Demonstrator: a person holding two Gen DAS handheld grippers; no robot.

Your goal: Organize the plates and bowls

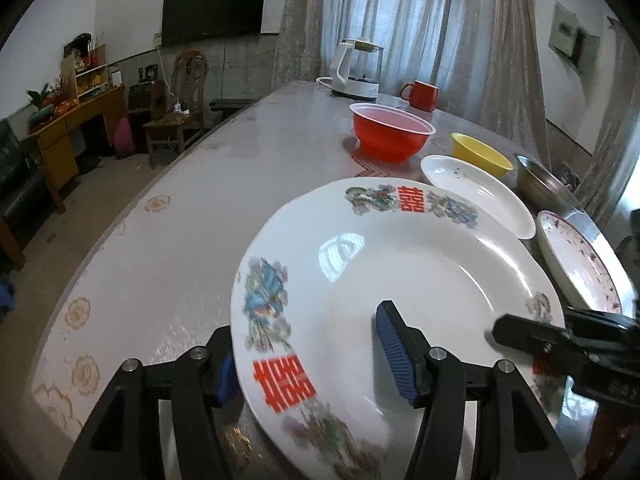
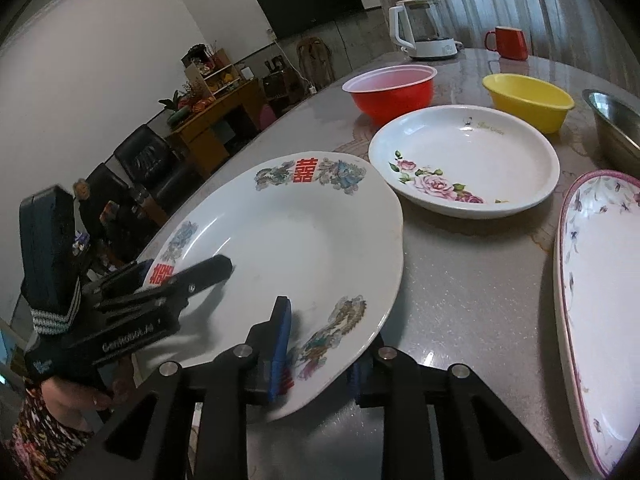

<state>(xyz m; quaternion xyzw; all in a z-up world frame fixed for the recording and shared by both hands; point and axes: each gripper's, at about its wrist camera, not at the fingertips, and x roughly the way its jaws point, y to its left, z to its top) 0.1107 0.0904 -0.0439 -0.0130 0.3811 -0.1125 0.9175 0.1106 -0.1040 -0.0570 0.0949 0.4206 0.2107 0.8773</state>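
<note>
While both grippers straddle its near rim, the dragon plate (image 1: 400,280) sits tilted above the surface (image 1: 160,260); left gripper (image 1: 312,356) and right gripper (image 2: 320,344) each have fingers pinching it; rose plate (image 2: 464,160) lies just beyond.

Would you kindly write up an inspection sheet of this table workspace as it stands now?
Surface: table with pale patterned cover.
Job's things: dragon plate straddled at its rim by both grippers; rose plate; purple-rimmed plate; red bowl; yellow bowl; steel bowl.
Clutter: kettle; red mug.
Grippers: left gripper and right gripper, jaws either side of the rim, closure unclear.
Cables: white cord on the far wall.
Surroundings: TV, curtains, wooden desk.
</note>
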